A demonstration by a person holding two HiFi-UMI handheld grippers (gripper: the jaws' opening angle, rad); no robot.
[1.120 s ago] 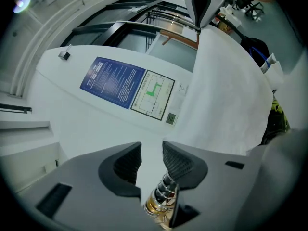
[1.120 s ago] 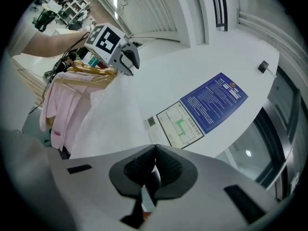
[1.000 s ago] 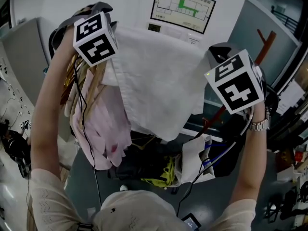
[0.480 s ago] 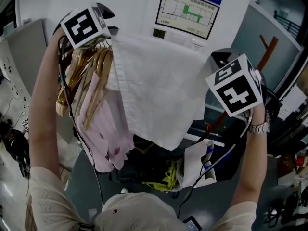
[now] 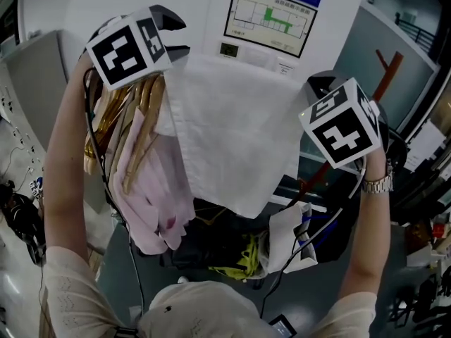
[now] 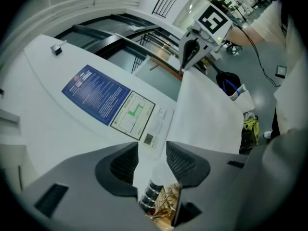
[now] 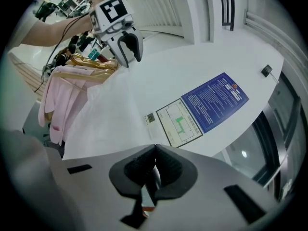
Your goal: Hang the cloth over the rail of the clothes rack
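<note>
Hanging up high, the white cloth (image 5: pixel 232 132) is spread between both grippers, its top edge laid over what appears to be the rack's rail (image 6: pixel 158 171), just beside wooden hangers (image 5: pixel 137 118) and pink garments (image 5: pixel 151 196). The left gripper (image 6: pixel 151 148) is held with its jaws apart; they have just been opening, and the cloth's corner passes between them unpressed. The right gripper (image 7: pixel 154 150) is closed tight on the cloth's opposite corner.
</note>
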